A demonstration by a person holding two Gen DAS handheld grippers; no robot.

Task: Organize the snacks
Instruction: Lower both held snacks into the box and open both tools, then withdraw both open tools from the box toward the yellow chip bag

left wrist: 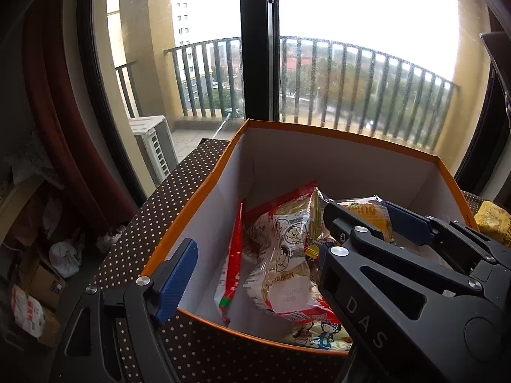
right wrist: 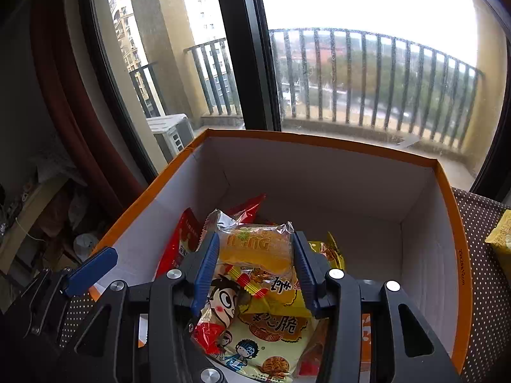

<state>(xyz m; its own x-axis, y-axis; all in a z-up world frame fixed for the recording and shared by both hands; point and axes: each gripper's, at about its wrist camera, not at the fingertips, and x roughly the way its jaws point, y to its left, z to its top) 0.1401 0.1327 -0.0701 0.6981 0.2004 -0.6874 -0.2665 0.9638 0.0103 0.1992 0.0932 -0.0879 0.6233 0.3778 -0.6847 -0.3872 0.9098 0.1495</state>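
An orange cake packet sits between the blue pads of the right gripper, which press on its two sides above the snack pile in the orange-rimmed box. The right wrist view shows this grip head-on; the left wrist view shows it from the side and alone shows a clear peanut bag. The left gripper stands wide and empty, one pad outside the box's near wall. A yellow packet lies on the dotted tablecloth beside the box.

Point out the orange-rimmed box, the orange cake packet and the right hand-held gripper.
orange-rimmed box (right wrist: 319,142), right wrist view, far rim.
orange cake packet (right wrist: 255,249), right wrist view, packet middle.
right hand-held gripper (right wrist: 255,268), right wrist view, between fingertips.
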